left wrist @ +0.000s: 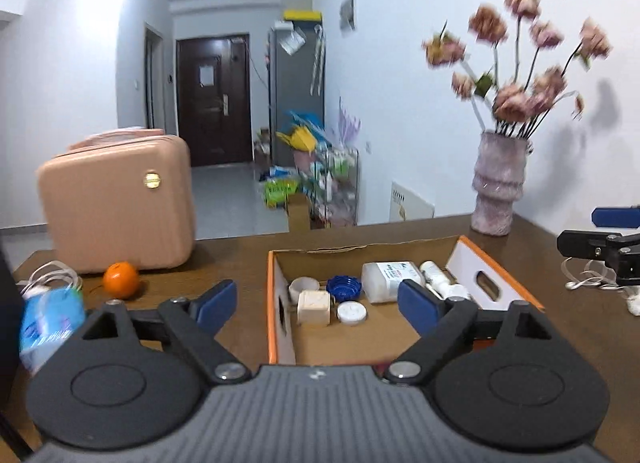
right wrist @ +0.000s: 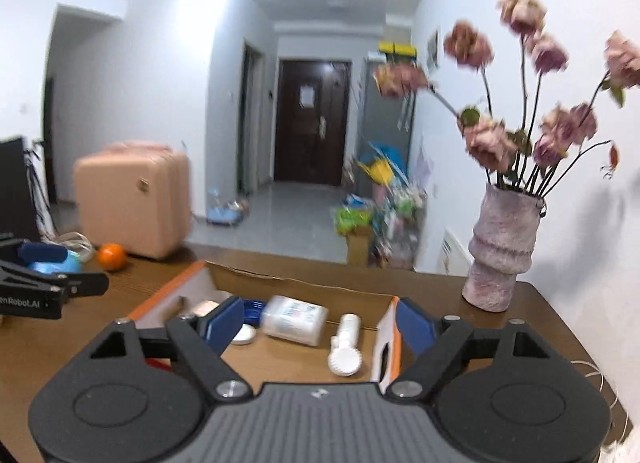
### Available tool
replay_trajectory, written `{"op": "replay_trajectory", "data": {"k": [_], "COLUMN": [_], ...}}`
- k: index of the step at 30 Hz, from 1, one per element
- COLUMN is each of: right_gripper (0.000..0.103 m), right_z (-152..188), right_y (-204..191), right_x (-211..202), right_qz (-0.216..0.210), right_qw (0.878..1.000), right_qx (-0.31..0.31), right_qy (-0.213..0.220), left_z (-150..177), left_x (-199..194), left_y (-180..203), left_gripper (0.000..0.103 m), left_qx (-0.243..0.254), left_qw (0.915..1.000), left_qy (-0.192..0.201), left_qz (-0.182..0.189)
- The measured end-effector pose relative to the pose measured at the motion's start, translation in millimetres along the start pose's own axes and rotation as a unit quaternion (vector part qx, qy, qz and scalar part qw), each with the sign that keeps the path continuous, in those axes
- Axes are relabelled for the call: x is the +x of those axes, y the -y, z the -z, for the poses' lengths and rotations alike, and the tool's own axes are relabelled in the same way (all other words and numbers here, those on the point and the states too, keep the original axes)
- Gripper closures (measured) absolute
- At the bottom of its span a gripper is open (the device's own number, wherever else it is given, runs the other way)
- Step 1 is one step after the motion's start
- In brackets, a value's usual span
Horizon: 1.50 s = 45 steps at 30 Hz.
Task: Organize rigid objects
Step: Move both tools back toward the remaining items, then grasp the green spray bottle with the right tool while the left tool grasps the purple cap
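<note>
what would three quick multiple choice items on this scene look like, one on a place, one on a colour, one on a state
1. Where does the orange lie?
A. in the cardboard box
B. on the table by the pink suitcase
C. inside the vase

2. What colour is the ridged cap in the cardboard box?
A. blue
B. red
C. green

3. How does the left tool stand?
A. shut on a bottle
B. shut and empty
C. open and empty

Answers:
1 B, it rests on the table at the foot of the pink suitcase.
2 A, it shows blue beside the white bottle.
3 C, its blue pads stand apart with nothing gripped.
</note>
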State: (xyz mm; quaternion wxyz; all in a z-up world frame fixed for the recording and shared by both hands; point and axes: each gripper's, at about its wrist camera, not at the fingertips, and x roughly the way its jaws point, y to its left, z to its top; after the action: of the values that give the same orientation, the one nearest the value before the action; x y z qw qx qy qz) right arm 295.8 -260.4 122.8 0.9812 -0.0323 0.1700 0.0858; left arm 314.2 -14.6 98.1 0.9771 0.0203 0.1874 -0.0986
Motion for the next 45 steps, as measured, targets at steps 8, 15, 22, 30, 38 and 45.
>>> {"op": "replay_trajectory", "data": {"k": [8,15,22,30,38,45], "right_gripper": [0.016,0.016,0.016,0.016,0.017,0.023], "right_z": [82.8,158.8,172.8,170.2,138.2,131.2], "right_y": [-24.4,-42.2,-48.1,-44.5,-35.0,-50.5], "right_x": [-101.9,-140.3,-136.6,-97.0,-20.6,60.4], "right_qz": [-0.008,-0.024,-0.023,-0.012,-0.093,-0.202], "right_qw": [0.998,1.0,1.0,0.998,0.988,0.958], "right_qx": [0.034,0.007,0.003,-0.051,-0.123,-0.188], "right_qy": [0.06,0.012,-0.013,-0.025,0.007,-0.083], "left_z": [72.8,143.4,141.3,146.6,126.7,108.0], "left_x": [-115.1,-144.9,-128.7,-83.1,-28.9,5.9], "left_y": [6.9,12.8,26.3,25.5,24.5,17.5], "left_gripper": [0.007,0.005,0.005,0.005,0.006,0.006], "left_qx": [-0.025,-0.072,-0.058,-0.075,-0.069,-0.077], "left_qw": [0.9994,0.9934,0.9949,0.9906,0.9898,0.9914], "left_qy": [0.019,-0.08,-0.08,-0.114,-0.124,-0.103], "left_qz": [-0.016,0.04,0.021,0.01,0.007,-0.024]}}
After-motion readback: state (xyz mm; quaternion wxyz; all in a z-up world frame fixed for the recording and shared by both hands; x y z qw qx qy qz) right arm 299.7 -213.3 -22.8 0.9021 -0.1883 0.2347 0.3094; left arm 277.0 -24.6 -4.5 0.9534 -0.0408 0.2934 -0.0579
